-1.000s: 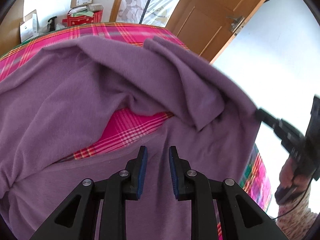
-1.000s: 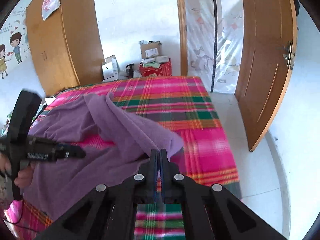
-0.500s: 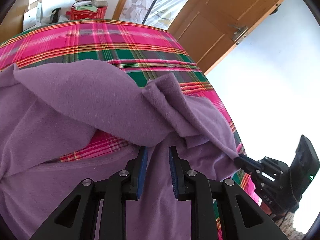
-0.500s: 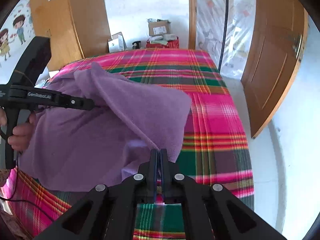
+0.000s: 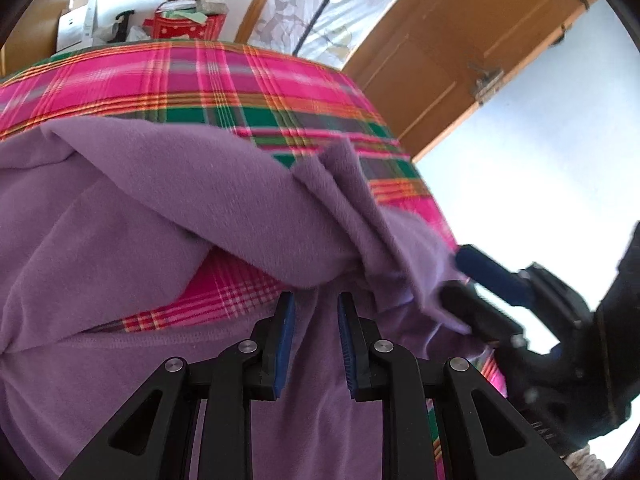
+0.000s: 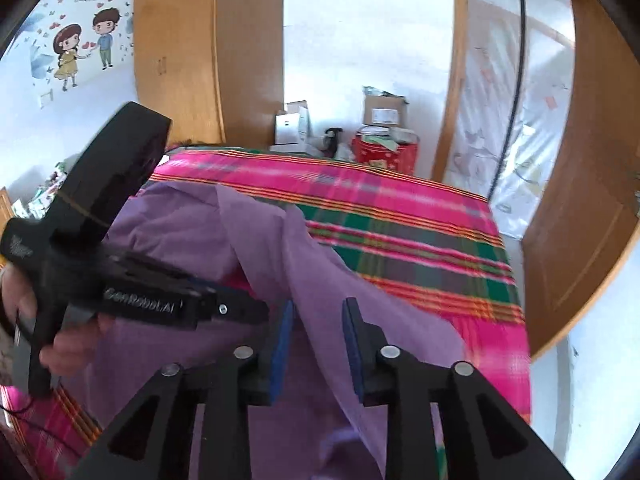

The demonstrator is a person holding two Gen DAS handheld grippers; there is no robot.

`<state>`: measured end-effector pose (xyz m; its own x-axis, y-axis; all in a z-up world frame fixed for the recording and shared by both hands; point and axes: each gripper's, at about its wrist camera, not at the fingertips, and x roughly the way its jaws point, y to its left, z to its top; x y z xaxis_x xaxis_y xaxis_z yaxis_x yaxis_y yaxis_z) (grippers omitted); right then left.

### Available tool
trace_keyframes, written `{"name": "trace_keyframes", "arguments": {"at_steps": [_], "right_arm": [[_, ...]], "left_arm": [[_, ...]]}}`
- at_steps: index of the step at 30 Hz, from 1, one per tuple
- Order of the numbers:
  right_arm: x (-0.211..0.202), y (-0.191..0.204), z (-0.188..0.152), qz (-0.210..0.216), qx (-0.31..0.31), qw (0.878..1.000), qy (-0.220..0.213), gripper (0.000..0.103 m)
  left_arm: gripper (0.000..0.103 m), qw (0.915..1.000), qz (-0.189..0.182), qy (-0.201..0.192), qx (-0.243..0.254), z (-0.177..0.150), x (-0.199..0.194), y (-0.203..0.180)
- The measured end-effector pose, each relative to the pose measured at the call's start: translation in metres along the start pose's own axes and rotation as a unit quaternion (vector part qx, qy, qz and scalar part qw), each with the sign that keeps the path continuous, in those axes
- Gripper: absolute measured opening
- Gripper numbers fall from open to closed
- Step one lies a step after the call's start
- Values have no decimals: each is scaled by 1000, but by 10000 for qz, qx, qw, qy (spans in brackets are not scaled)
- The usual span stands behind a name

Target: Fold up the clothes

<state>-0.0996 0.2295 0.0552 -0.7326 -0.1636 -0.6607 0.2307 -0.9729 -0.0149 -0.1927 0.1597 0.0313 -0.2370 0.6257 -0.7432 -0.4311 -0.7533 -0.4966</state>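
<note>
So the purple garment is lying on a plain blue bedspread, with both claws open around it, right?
Not quite: the bedspread is pink-and-green plaid, not plain blue, as the right wrist view shows. The purple garment does lie on it, with the left claw and right claw open.

Bright daylight everywhere, white wall [image 5: 540, 152] totally blown out, heavy fisheye warp with dark corners, some motion blur.

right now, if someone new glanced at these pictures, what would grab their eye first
The big purple garment lies rumpled over the near part of a loud pink and green plaid bedspread. Both grippers sit low over it with jaws apart: the left gripper at the cloth's near edge, the right gripper astride a raised fold. Behind the bed, a red box and cartons stand by the wall.
</note>
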Motion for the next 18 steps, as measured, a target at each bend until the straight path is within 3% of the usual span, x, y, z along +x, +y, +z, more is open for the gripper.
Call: {"name": "trace_keyframes", "arguments": {"at_steps": [4,7,9,10,15,18], "right_arm": [[22,2,9,11,-15,9999,145,32],[33,-1,13,154,135,9994,265,31],[36,-3,14,137,232,9993,269,13],[35,-5,14,161,287,9992,245,9],[24,-16,8,340,604,9975,101,6],[15,-25,5,341,851,9958,-54,6]], "left_arm": [[23,9992,-26,-291,-287,8,-14,7],[23,9987,-55,-284,-419,14,-14,10],[23,9983,-116,-230,-523,17,-12,11],[23,9981,-128,-196,-562,19,-10,11],[23,9967,-280,-21,-764,22,1,8],[23,9989,-158,-107,-432,19,-1,-8]]}}
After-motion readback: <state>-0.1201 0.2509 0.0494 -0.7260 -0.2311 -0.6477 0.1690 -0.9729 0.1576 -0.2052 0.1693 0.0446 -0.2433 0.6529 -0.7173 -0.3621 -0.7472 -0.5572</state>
